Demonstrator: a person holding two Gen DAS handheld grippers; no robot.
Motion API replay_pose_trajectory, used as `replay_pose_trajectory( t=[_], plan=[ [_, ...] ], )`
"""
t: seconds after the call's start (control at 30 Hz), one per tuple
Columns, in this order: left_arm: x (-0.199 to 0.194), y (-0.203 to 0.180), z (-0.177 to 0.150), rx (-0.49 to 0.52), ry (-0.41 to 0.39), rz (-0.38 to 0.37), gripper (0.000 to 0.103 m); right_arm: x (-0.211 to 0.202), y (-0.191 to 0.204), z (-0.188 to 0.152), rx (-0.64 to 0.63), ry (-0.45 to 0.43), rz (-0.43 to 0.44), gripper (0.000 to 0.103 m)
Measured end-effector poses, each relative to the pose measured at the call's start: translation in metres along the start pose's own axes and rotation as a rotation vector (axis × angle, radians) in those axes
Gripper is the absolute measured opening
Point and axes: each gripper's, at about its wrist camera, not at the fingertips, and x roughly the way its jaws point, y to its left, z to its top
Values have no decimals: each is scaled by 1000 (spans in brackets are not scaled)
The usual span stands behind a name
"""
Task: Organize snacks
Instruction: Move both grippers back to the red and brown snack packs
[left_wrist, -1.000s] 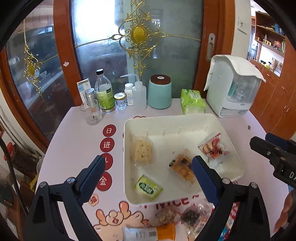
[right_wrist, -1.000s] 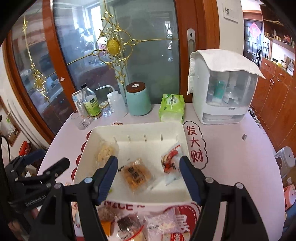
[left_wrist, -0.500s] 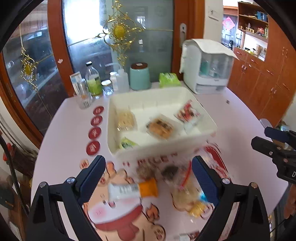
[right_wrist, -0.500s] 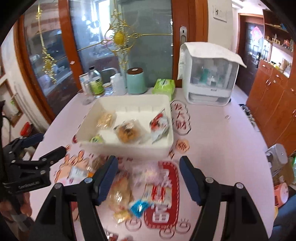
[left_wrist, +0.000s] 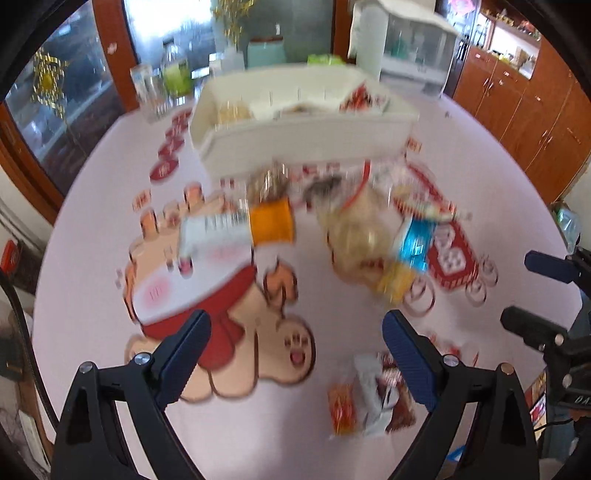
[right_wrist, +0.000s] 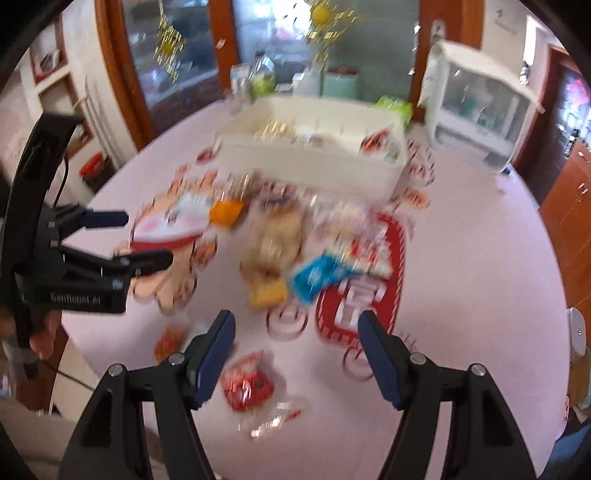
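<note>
Both views are motion-blurred. A white tray (left_wrist: 303, 140) with a few snack packets inside stands at the far side of the table; it also shows in the right wrist view (right_wrist: 310, 162). Loose snacks lie in front of it: an orange-and-white tube (left_wrist: 240, 225), a pale bag (left_wrist: 358, 236), a blue packet (left_wrist: 417, 240). Nearer lie a red-orange packet group (left_wrist: 369, 398) and a red packet (right_wrist: 245, 386). My left gripper (left_wrist: 295, 354) is open and empty above the table. My right gripper (right_wrist: 295, 350) is open and empty, just behind the red packet.
Bottles, jars and a teal canister (left_wrist: 266, 50) line the table's back edge by the glass door. A white appliance (right_wrist: 476, 107) stands at back right, next to a green tissue pack (right_wrist: 395, 105). Wooden cabinets (left_wrist: 524, 107) are on the right.
Both grippers have pulled back from the tray toward the near side of the table. More loose snacks near the front edge have come into view. Both stay open.
</note>
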Motion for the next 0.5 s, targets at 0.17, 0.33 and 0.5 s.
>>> replay_pose_trajectory(
  t=[0.17, 0.33, 0.5],
  plan=[
    [24, 0, -26, -2, 94, -7, 83, 23, 10, -27, -49, 76, 35, 69],
    [40, -4, -46, 0, 178, -30, 76, 40, 24, -45, -137, 131, 57, 69],
    [50, -10, -59, 4, 225, -37, 72, 48, 30, -53, -171, 148, 75, 68]
  ],
)
